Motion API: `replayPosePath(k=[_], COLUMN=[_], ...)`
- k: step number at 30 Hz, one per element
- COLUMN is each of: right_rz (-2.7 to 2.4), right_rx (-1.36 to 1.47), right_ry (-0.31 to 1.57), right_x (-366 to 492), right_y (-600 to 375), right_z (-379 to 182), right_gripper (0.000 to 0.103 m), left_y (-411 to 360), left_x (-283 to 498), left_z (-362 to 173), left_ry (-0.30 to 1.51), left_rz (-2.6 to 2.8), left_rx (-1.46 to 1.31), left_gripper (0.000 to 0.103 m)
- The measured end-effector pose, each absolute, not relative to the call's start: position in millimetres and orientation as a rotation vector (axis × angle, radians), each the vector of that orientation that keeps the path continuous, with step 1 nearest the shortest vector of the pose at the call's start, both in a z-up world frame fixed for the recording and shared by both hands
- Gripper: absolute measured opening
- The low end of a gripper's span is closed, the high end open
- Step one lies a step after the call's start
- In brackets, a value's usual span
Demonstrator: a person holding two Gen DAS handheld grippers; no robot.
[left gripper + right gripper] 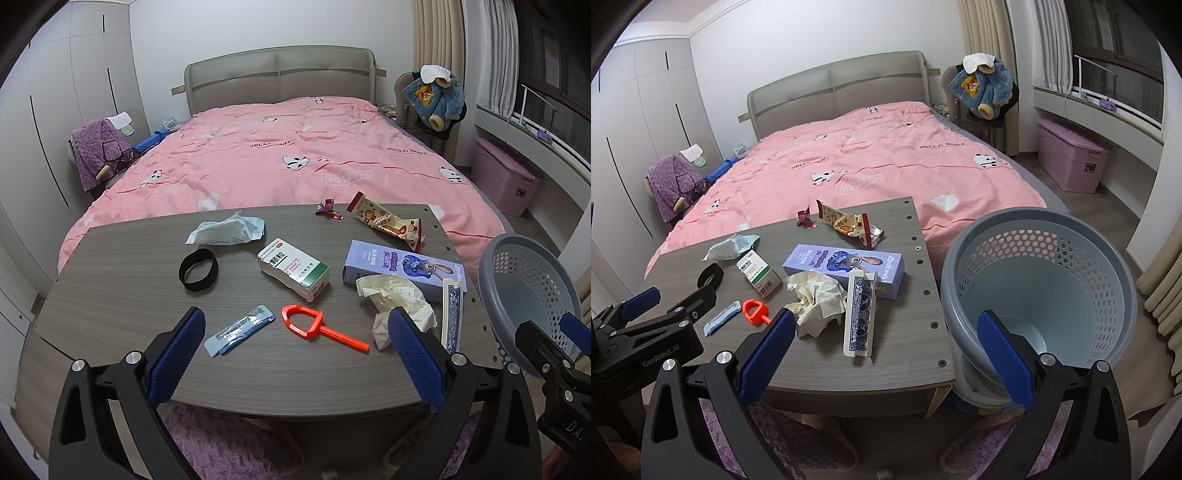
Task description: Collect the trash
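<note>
**Trash lay scattered on the table, both grippers empty**

At the left of the grey table (110,314) lay a black band (198,270), with a crumpled blue-white wrapper (226,232) behind it. The left gripper (295,354) hung over the near edge, jaws spread wide and empty, a small blue sachet (240,329) and an orange plastic tool (317,326) lying between its fingers. Mid-table sat a white and green medicine box (293,268). Further right came a red candy wrapper (327,209), a snack wrapper (386,220), a purple box (402,264), crumpled paper (399,302) touching it, and a blue-patterned card box (860,317). The right gripper (886,354) was likewise wide open, holding nothing. Just beside the table's right edge stood the grey perforated bin (1052,236).
</note>
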State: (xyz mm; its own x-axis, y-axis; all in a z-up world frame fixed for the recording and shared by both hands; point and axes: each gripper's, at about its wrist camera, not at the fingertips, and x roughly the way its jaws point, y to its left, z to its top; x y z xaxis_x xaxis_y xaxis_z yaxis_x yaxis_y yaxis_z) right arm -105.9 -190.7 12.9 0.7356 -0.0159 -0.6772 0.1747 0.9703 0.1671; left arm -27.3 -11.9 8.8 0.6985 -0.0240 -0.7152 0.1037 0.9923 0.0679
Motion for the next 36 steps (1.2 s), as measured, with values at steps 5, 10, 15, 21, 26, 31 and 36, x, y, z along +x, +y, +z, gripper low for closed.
replayPosePath(k=[5, 10, 15, 21, 26, 31, 36], right_rz=[-0.106, -0.107, -0.102, -0.096, -0.106, -0.106, -0.098], right_rx=[0.23, 0.241, 0.244, 0.238, 0.23, 0.219, 0.202], right_ry=[0.746, 0.769, 0.807, 0.84, 0.849, 0.871, 0.892], right_x=[-107.6, -104.5, -95.6, -79.0, -68.9, -58.8, -50.9], right_y=[-192.1, -194.6, -195.4, -196.2, -196.3, -195.0, -191.0], right_z=[12.0, 4.9, -13.2, -29.6, -41.6, -53.2, -60.6], right_gripper=[0.097, 0.097, 0.097, 0.097, 0.097, 0.095, 0.087], left_y=[-12.6, -6.8, 5.5, 25.4, 36.2, 38.1, 34.6], left_x=[-28.4, -27.9, -24.6, -17.9, -11.7, -9.1, -7.6], left_z=[7.8, -0.8, -11.2, -22.3, -31.3, -39.4, -42.3], left_ry=[0.8, 0.815, 0.839, 0.857, 0.872, 0.881, 0.89], left_rz=[-0.071, -0.058, -0.041, 0.004, 0.012, 0.01, -0.01], left_rx=[0.103, 0.108, 0.097, 0.079, 0.056, 0.057, 0.062], left_gripper=[0.095, 0.095, 0.095, 0.095, 0.095, 0.095, 0.095])
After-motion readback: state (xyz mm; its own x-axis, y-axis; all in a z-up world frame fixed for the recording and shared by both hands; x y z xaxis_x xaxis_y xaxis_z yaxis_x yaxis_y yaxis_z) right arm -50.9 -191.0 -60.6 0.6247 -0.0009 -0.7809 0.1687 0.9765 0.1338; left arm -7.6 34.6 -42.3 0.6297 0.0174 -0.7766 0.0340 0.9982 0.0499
